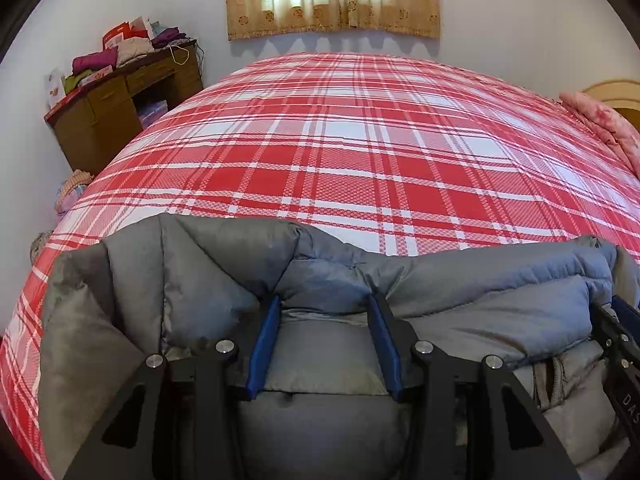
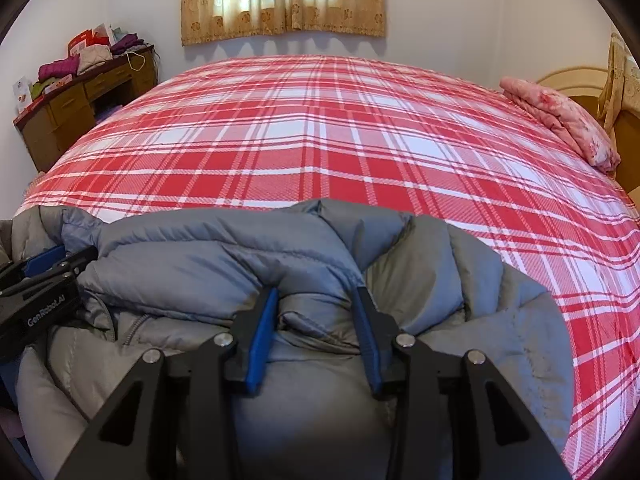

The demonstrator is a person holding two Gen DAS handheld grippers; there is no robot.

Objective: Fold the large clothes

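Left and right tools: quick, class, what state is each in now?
Left tool: closed on a bunched fold of the grey padded jacket.
Right tool: closed on another fold of the same jacket.

Puffy grey quilted jacket [image 1: 460, 280] lies bunched on the bed's near edge.

The left hand-held gripper [image 1: 324, 308] has matte black arms with triangular cut-outs, round silver screws [image 1: 155, 361] and blue pads [image 1: 264, 344]. The right hand-held gripper [image 2: 316, 300] looks identical. At the right view's left edge, white lettering [image 2: 46, 312] marks a black body.
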